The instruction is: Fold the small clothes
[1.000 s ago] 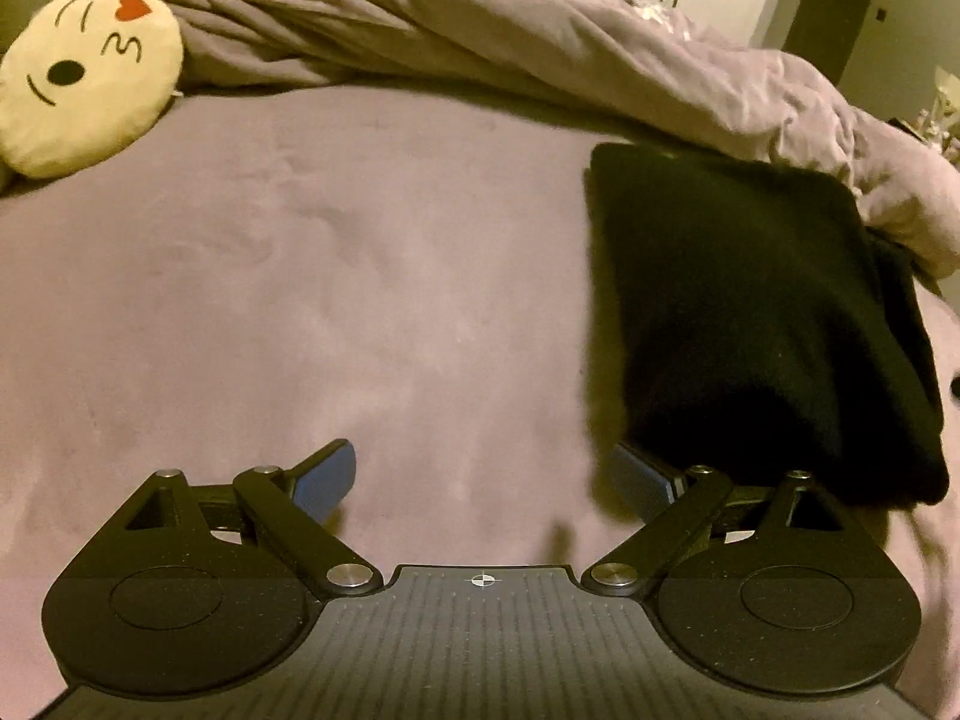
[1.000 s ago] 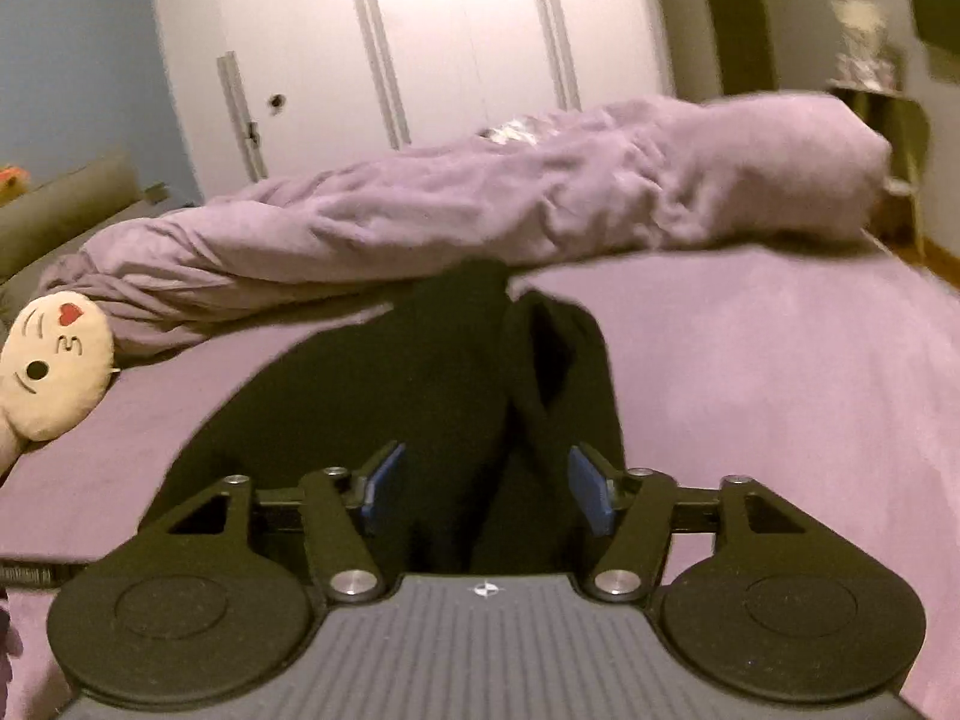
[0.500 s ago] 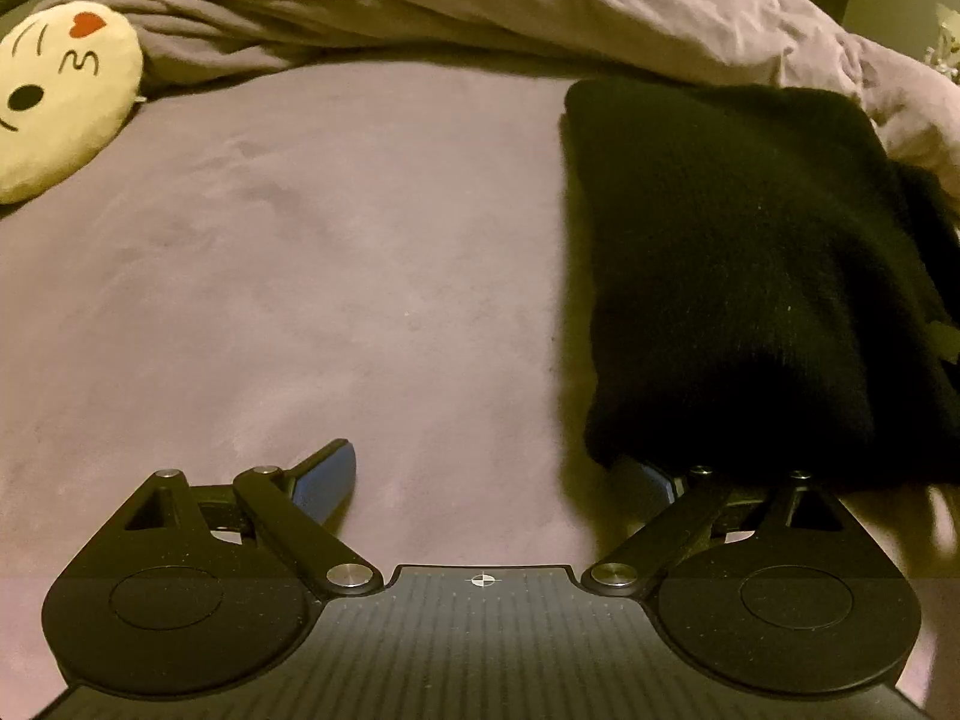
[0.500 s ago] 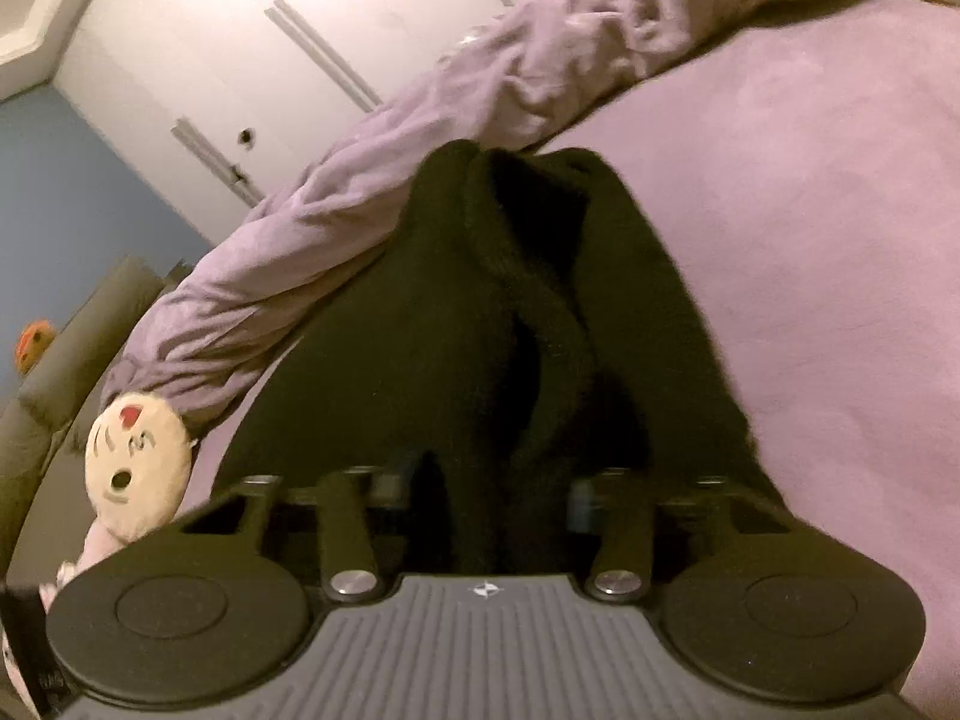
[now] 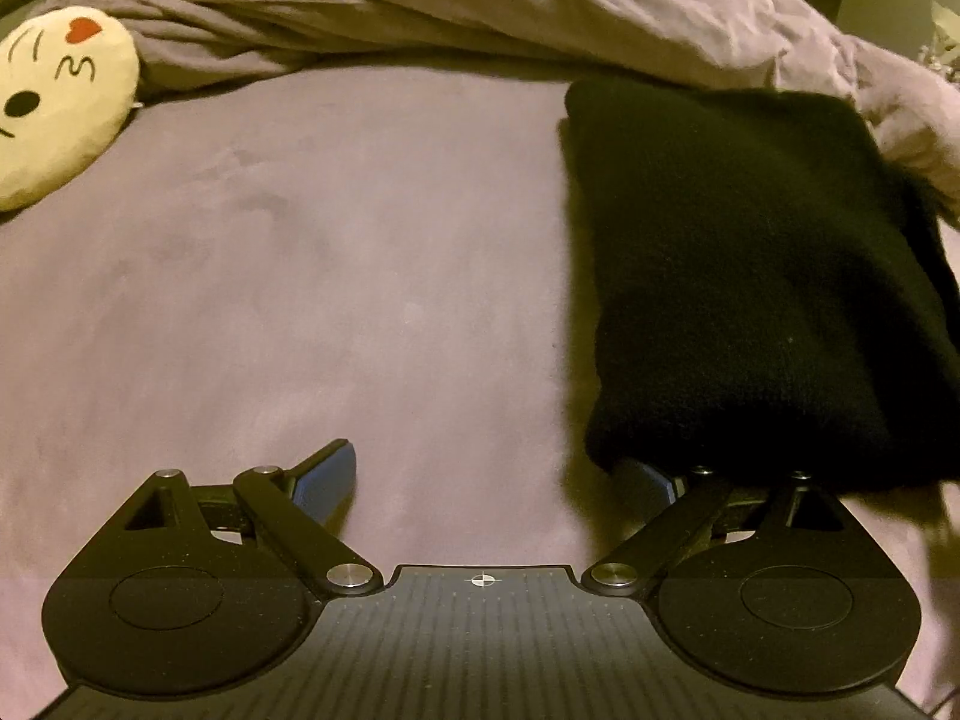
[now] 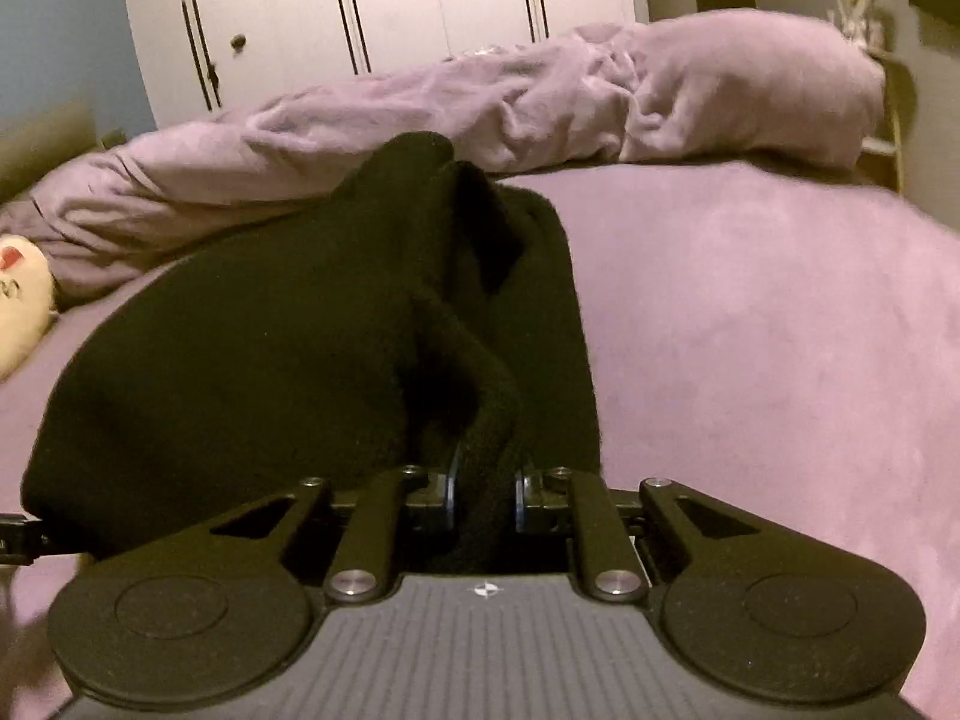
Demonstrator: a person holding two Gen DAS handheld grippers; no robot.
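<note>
Black knit garment [image 5: 750, 276] lies on the purple bed [image 5: 300, 276], ahead and to the right of the left gripper [image 5: 492, 474]. Its near edge drapes over that gripper's right finger, while the left finger stands clear over bare bed; these jaws are spread wide, holding nothing. The right gripper [image 6: 483, 492] has its jaws clenched on a raised fold of the garment [image 6: 270, 348], which spreads ahead and to their left.
</note>
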